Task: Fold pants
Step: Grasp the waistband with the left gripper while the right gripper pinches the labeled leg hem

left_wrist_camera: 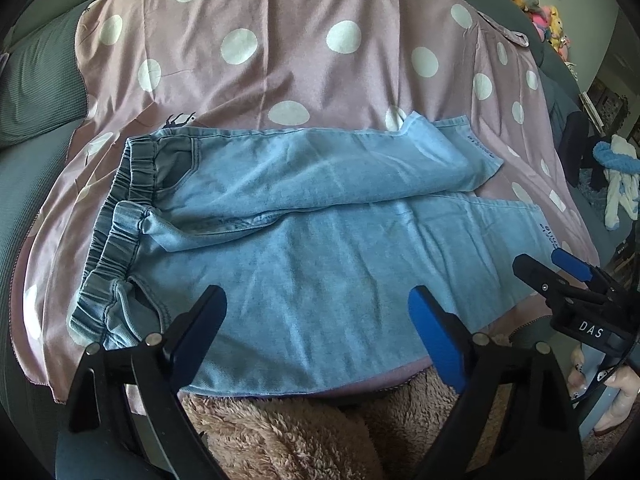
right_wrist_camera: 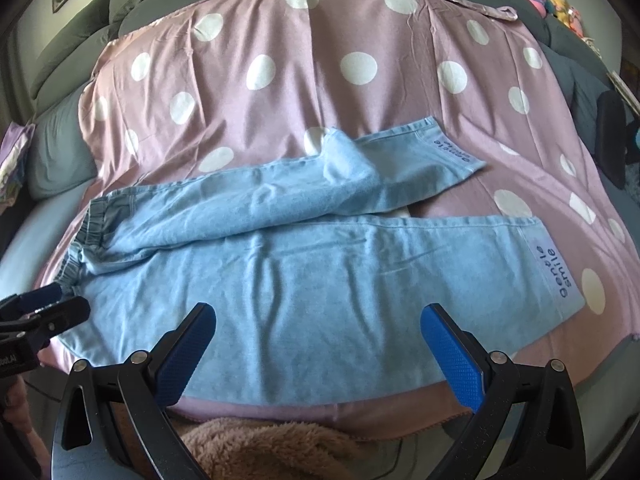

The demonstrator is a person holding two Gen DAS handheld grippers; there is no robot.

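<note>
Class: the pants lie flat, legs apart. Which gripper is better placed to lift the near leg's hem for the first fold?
Probably the right gripper: it hangs open over the near leg, nearer the hem. The left gripper sits nearer the waistband.

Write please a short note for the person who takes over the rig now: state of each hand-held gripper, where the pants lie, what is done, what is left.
Left hand-held gripper: open, holding nothing, over the near leg toward the waistband.
Right hand-held gripper: open, holding nothing, over the near leg toward the cuff.
Pants: spread flat on the dotted sheet, waistband left, cuffs right, legs side by side; the far leg is slightly rumpled.
Done: no fold shows yet.
Left: all folds.
</note>
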